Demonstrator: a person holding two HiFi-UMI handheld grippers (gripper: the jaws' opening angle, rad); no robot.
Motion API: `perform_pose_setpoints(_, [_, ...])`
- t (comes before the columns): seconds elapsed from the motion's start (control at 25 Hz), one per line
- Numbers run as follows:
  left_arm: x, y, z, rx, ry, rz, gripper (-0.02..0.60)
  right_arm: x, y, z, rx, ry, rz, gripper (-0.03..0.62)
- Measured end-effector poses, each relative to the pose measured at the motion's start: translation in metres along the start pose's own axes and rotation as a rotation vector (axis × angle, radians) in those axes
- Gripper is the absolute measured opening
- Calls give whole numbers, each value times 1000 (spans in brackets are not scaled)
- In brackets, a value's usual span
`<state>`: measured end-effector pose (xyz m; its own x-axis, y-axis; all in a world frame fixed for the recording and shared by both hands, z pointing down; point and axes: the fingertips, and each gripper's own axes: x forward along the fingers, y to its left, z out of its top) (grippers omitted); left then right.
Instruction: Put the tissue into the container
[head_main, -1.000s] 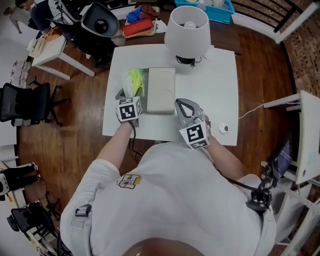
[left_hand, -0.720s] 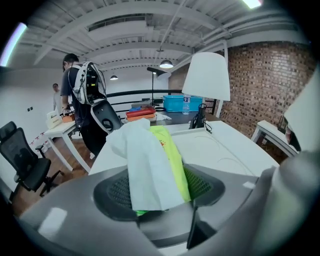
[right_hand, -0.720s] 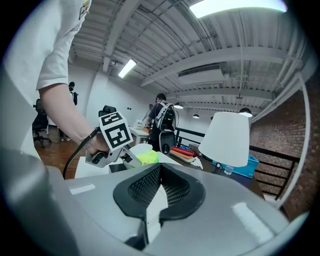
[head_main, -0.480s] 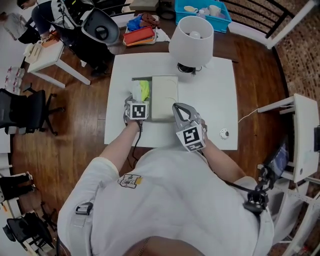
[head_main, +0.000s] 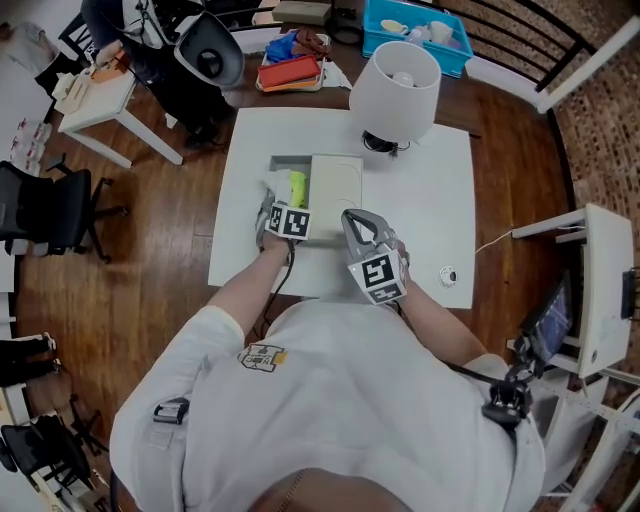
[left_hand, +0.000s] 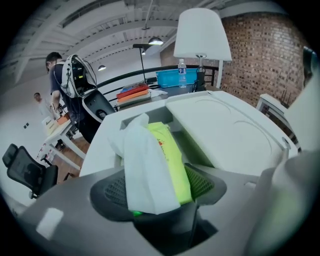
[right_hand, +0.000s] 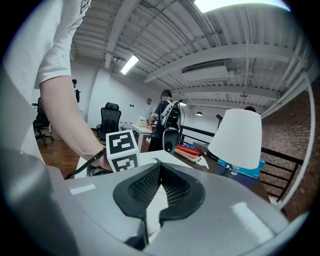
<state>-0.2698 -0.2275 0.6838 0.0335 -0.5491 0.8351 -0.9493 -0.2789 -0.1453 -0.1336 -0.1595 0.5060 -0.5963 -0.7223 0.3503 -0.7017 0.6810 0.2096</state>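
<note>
- We see a lime-green tissue pack (left_hand: 172, 150) with a white sheet poking out, pinched between the left gripper's (left_hand: 156, 187) jaws at the container's open side.
- The container (head_main: 335, 182), a pale rectangular box, sits half lidded.

Two hand-held grippers, left (head_main: 278, 205) and right (head_main: 358, 222); one tissue (left_hand: 145, 170), one green packet (left_hand: 172, 160), one container (head_main: 335, 185), one lamp (head_main: 395, 88), one counter (head_main: 430, 210).

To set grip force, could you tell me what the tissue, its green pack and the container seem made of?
The tissue looks like soft matte white paper, crumpled. The green pack is probably smooth printed plastic film. The container seems rigid plastic: smooth, off-white, moulded lid.
</note>
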Motion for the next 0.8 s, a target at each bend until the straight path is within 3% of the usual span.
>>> perform_pose_setpoints(0.48, [0,5,-1,-15,-15,-20,348,13,16,-6,3,12,33,0])
perform_pose_setpoints(0.72, [-23,15,9,9,-111,-58,517,12,10,-10,11,20,24,0])
perform_pose_setpoints(0.8, [-36,16,16,18,-155,-69,529,13,7,-10,11,17,20,0])
